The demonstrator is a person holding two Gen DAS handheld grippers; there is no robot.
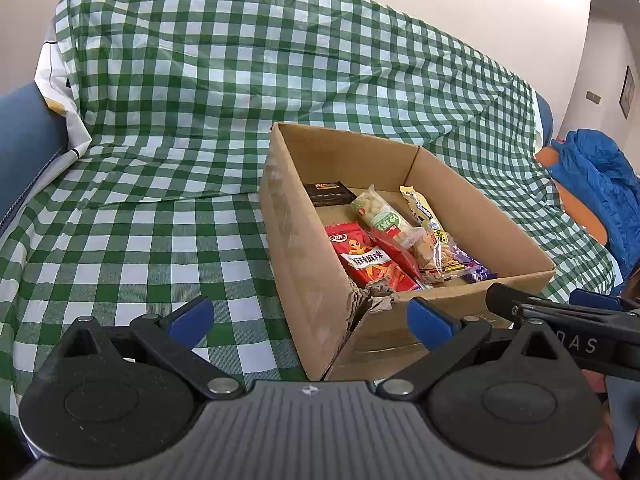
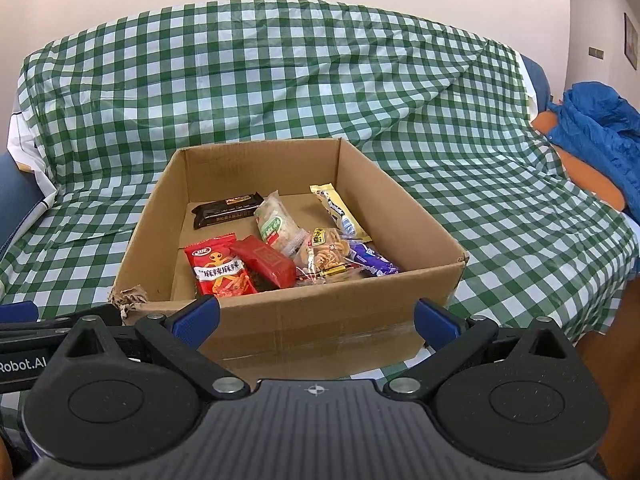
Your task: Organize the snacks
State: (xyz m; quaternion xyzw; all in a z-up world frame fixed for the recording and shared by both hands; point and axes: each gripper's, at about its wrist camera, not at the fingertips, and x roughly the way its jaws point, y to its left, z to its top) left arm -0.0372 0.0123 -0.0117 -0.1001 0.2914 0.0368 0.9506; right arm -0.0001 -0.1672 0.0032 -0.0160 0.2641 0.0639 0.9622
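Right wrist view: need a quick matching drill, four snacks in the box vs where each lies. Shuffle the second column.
Things:
1. dark brown packet
2. red alien packet
3. purple packet
4. cream bar

Places in the cardboard box:
A. near wall, left side
B. far right, slanting along the right wall
C. far left corner
D. near wall, right side

Pairs: 1-C, 2-A, 3-D, 4-B
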